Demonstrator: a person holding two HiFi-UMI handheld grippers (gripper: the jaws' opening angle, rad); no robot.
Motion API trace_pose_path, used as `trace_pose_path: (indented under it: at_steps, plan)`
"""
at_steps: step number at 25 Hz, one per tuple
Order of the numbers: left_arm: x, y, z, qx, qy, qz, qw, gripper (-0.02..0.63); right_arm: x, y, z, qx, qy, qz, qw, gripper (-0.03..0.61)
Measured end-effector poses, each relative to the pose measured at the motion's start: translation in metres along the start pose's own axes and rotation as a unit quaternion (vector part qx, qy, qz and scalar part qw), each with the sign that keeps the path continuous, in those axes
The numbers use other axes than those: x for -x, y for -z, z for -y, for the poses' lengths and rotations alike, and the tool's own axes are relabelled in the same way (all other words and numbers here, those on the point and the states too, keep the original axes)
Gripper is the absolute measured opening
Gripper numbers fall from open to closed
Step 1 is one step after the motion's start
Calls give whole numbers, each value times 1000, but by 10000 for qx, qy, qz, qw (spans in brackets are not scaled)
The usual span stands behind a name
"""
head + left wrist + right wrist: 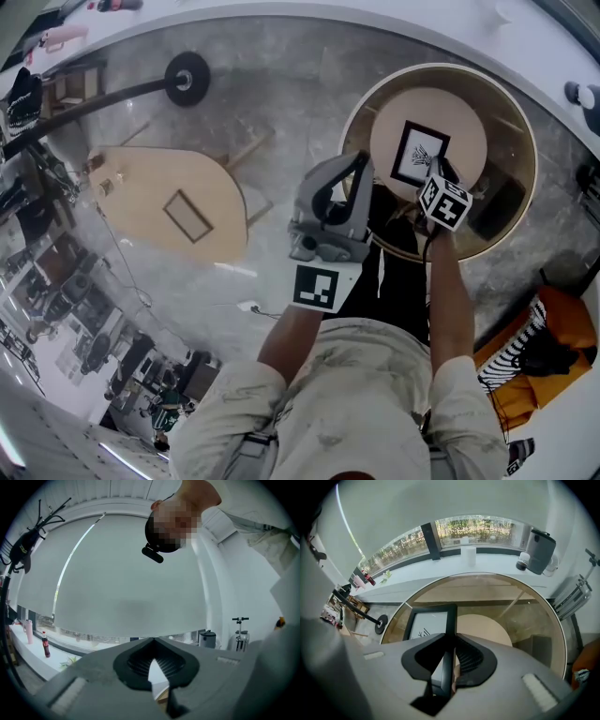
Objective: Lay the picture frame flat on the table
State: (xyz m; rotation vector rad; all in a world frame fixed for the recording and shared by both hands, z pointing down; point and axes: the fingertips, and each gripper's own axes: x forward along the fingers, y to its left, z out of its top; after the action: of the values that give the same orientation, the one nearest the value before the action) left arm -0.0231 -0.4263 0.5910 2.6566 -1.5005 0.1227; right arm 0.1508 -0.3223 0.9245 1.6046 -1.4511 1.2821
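The picture frame (419,153), black with a white mat and a small drawing, faces up over the round glass table (514,103). My right gripper (439,178) is at its near right corner. In the right gripper view the frame's (427,623) right rail runs between the jaws, and the right gripper (451,643) is shut on it. Whether the frame rests on the glass I cannot tell. My left gripper (361,161) is held up in front of my body, away from the table. It points at the ceiling, and the left gripper (153,641) is shut on nothing.
A wooden disc (466,117) shows under the glass top. An oval wooden table (141,202) with another frame (187,216) stands to the left, and a black lamp base (187,80) behind it. An orange bag (553,361) lies on the floor at the right. A window sill (487,559) runs beyond the table.
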Motion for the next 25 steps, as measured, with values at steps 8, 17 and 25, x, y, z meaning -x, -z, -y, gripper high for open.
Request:
trace_pose_path:
  at_steps: [8, 17, 25]
  plan:
    - [6, 15, -6, -58, 37, -164, 9998, 3, -22, 12, -5, 20, 15, -221, 9998, 75]
    - [2, 15, -4, -85, 80, -151, 9998, 3, -35, 25, -6, -106, 34, -524, 9986, 71]
    - [3, 8, -5, -84, 84, -93, 9999, 3, -35, 26, -6, -97, 126, -721, 9973, 74]
